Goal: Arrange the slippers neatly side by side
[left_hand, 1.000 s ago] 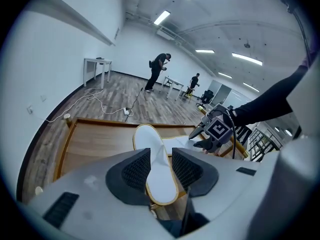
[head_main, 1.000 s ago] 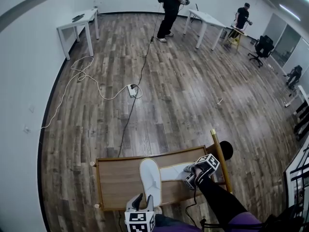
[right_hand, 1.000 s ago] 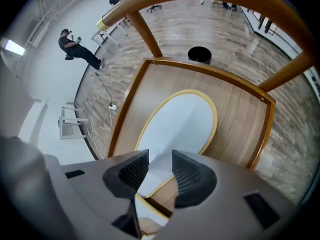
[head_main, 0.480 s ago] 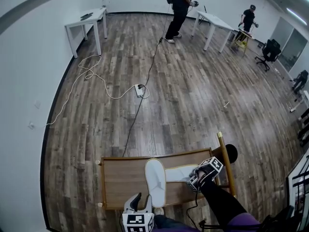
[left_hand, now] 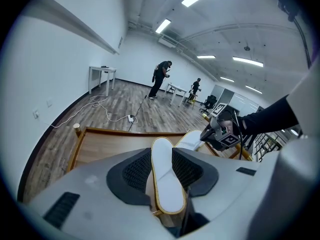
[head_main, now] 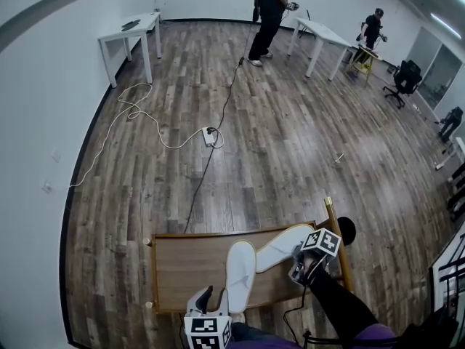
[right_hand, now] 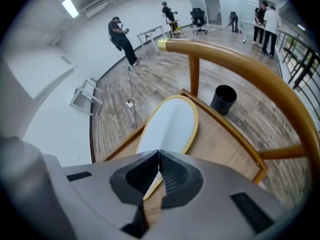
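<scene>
Two white slippers with tan edging lie on a wooden seat (head_main: 185,264). The left slipper (head_main: 240,267) runs lengthwise away from me, and its heel end sits between the pads of my left gripper (head_main: 220,302), which is shut on it; the same slipper (left_hand: 165,179) fills the gap between the pads in the left gripper view. My right gripper (head_main: 298,259) has just been closing, and its jaws are now shut on the thin heel edge of the right slipper (head_main: 285,246). That slipper (right_hand: 170,126) slants away from the jaws, its toe raised toward the far side.
A curved wooden back rail (right_hand: 240,69) runs along the seat's right side, with a black bin (head_main: 344,228) on the floor beyond it. A cable and power strip (head_main: 210,134) cross the wood floor. White tables (head_main: 134,31) and people (head_main: 270,13) stand far off.
The right gripper's jaws closed on the right slipper's heel. The slipper then swung from lying crosswise against the left slipper to slanting away, and the gripper rose a little. The left gripper stayed put.
</scene>
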